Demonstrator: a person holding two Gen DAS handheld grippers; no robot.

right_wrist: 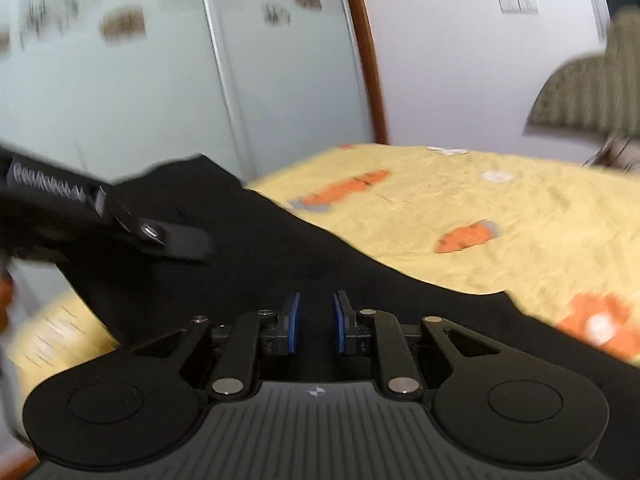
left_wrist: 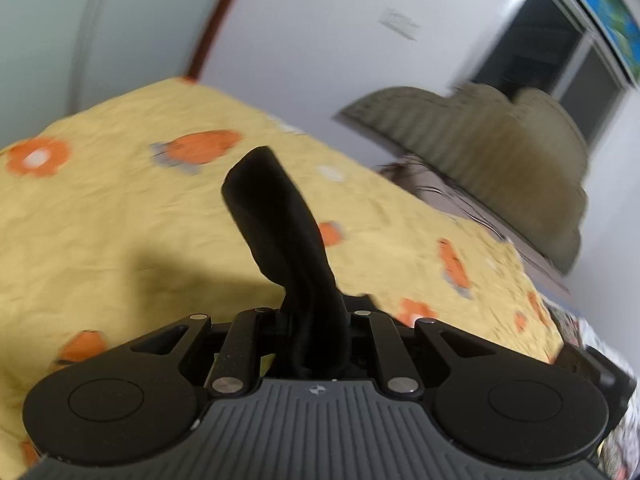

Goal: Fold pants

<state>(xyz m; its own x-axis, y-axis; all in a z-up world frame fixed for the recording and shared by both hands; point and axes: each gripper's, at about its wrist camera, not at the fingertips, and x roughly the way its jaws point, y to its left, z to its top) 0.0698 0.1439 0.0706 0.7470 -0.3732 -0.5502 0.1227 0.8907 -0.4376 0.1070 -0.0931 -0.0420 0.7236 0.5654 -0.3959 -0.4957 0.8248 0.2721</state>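
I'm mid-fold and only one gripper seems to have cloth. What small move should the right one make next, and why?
Probably close the right gripper on the black pants just ahead of it. Its blue pads stand apart with nothing pinched, while the left gripper is shut on a bunched strip of the pants above the yellow flowered bedspread. A second hold would let the cloth be spread.

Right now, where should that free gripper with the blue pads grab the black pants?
Likely the edge just ahead of the right gripper, whose jaws stand open over the black pants. Come straight forward and down: the cloth lies draped on the yellow bedspread there, while the left gripper already pinches another bunched part.
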